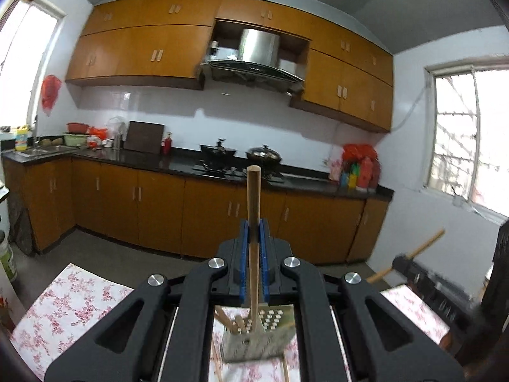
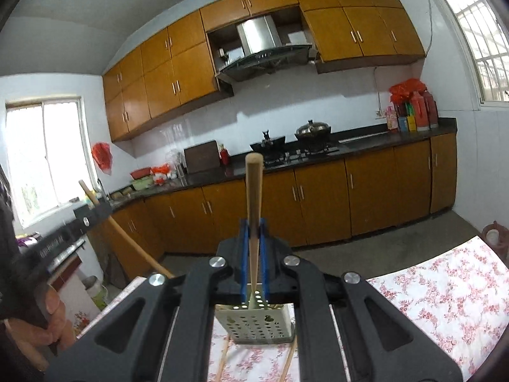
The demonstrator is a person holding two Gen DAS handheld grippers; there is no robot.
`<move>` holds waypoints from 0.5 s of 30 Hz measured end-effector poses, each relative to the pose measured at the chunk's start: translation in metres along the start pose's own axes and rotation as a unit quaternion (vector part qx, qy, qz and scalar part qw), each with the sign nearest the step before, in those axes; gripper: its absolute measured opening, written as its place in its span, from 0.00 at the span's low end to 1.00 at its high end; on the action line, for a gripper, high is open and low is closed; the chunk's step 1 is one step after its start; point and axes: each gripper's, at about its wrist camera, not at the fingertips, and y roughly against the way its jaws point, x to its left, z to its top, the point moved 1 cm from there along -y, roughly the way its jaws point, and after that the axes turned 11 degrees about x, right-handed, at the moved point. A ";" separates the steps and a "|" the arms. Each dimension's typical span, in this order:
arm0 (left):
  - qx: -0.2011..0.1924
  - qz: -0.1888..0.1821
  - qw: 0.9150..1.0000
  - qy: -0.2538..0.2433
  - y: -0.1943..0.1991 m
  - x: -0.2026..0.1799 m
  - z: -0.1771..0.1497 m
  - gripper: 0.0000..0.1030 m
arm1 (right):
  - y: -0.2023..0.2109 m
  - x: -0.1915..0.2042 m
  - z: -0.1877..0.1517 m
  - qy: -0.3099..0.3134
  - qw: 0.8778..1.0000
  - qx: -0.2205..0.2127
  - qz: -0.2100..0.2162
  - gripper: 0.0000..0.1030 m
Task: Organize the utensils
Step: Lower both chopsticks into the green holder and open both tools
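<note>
My left gripper (image 1: 254,232) is shut on a wooden chopstick (image 1: 253,197) that stands nearly upright, its lower end running down toward a perforated metal utensil holder (image 1: 257,337) on the flowered tablecloth (image 1: 63,299). A few sticks lean inside that holder. My right gripper (image 2: 253,230) is likewise shut on a second wooden chopstick (image 2: 253,191), above the same holder (image 2: 254,324). Each gripper shows in the other's view: the right one (image 1: 404,264) at the right edge with its stick, the left one (image 2: 92,211) at the left, held by a hand (image 2: 51,315).
More chopsticks (image 2: 222,363) lie on the tablecloth (image 2: 445,299) beside the holder. Beyond the table stand orange kitchen cabinets (image 1: 159,203), a dark counter with pots (image 1: 264,154) on a stove, a range hood (image 1: 254,60), and bottles (image 2: 410,114) near a window.
</note>
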 end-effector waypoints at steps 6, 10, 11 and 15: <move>-0.007 0.019 1.000 0.017 -0.024 0.003 -0.005 0.07 | -0.040 -0.007 -0.010 -0.010 0.999 0.037 -0.014 0.08; 0.015 0.024 1.000 0.011 -0.042 0.004 -0.017 0.07 | -0.059 -0.009 -0.015 -0.011 0.998 0.054 -0.019 0.08; 0.021 0.024 0.999 0.010 -0.044 0.004 -0.020 0.07 | -0.063 -0.009 -0.017 -0.009 0.998 0.058 -0.020 0.08; 0.053 0.021 0.998 0.011 -0.050 0.010 -0.029 0.07 | -0.065 -0.009 -0.022 -0.008 0.998 0.061 -0.025 0.10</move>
